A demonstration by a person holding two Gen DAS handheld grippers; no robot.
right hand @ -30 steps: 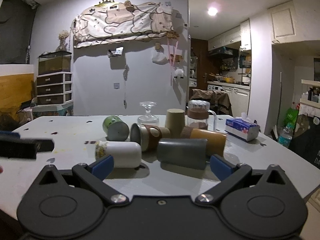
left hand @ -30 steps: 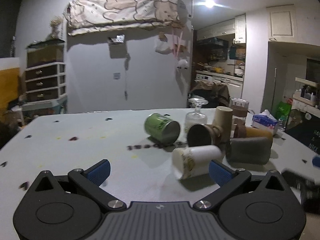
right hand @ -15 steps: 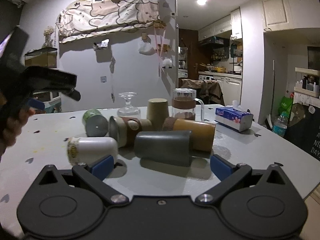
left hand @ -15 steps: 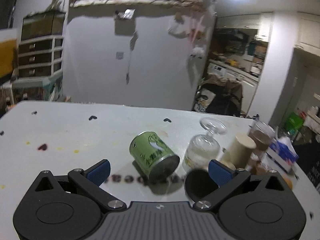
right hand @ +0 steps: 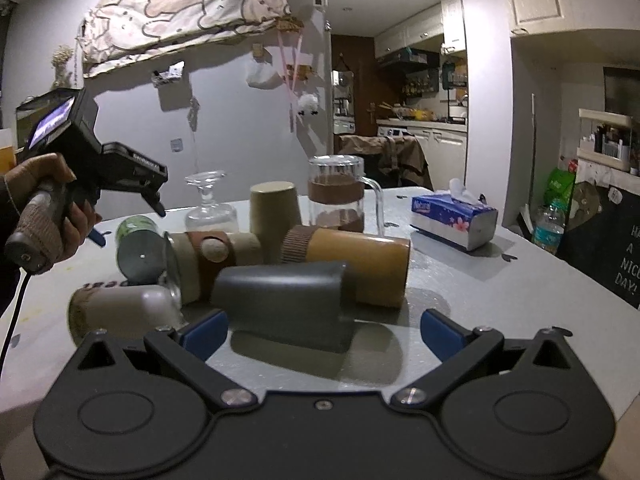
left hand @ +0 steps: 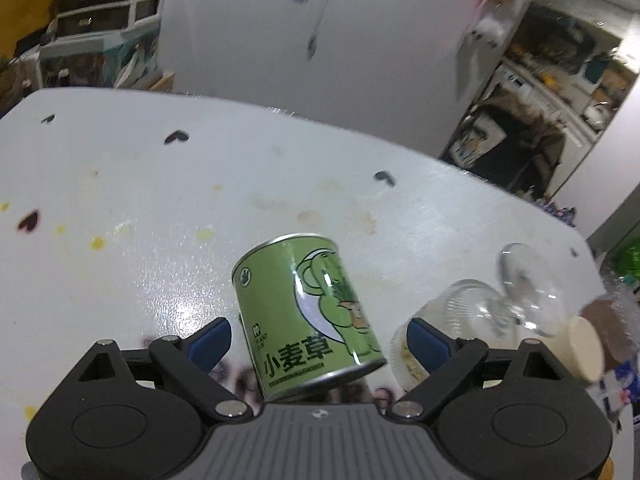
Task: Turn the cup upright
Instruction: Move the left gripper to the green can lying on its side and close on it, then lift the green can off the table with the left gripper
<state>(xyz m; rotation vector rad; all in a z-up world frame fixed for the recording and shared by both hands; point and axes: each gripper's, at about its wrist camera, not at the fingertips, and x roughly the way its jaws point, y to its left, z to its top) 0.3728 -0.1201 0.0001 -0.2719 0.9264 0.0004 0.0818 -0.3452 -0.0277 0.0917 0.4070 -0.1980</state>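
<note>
A green printed tin cup [left hand: 306,312] lies on its side on the white table [left hand: 120,184]. My left gripper [left hand: 318,338] is open, tilted down over it, with the cup between its blue fingertips and not touching them. The cup also shows in the right wrist view [right hand: 138,248], below the hand-held left gripper [right hand: 120,184]. My right gripper [right hand: 320,328] is open and low, just in front of a dark grey cup [right hand: 288,304] lying on its side.
Several cups lie on their sides: a white one [right hand: 120,312], a leather-banded one [right hand: 208,256], a tan one [right hand: 360,264]. An upturned beige cup [right hand: 274,208], glass goblet [left hand: 480,316], glass mug [right hand: 338,196] and tissue box [right hand: 452,216] stand behind.
My left gripper has moved forward and tipped down over the green cup, which now sits between its fingers. My right gripper has edged closer to the dark grey cup.
</note>
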